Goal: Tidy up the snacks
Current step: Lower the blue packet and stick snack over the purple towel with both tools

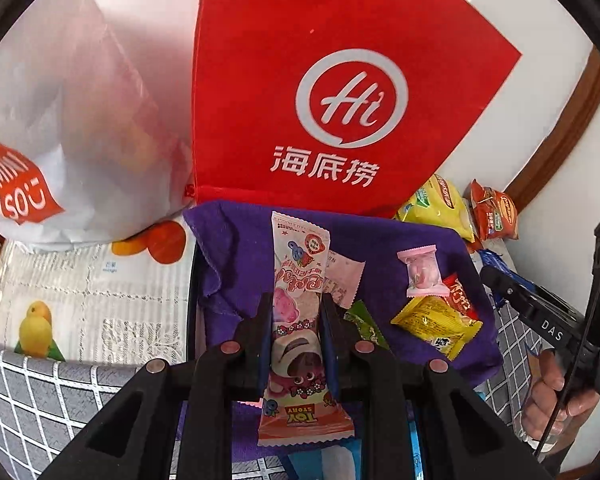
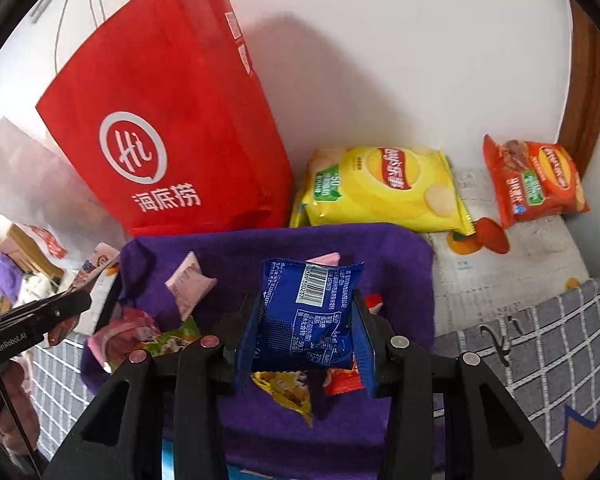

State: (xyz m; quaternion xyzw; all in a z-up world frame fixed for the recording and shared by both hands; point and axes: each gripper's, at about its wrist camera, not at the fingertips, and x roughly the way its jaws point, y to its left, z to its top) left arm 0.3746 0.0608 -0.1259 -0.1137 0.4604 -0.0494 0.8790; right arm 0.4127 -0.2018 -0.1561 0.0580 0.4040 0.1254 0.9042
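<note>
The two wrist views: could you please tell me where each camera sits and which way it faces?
Left wrist: on the left gripper, looking along its fingers at a pink snack over the purple cloth; the right hand shows.
Right wrist: on the right gripper, facing a blue packet; the left gripper shows at left.
Shared: cloth, red bag, yellow chips.

My left gripper [image 1: 294,332] pinches a pink snack packet [image 1: 298,320] over the purple cloth [image 1: 384,236], in front of the red bag [image 1: 300,80].
</note>
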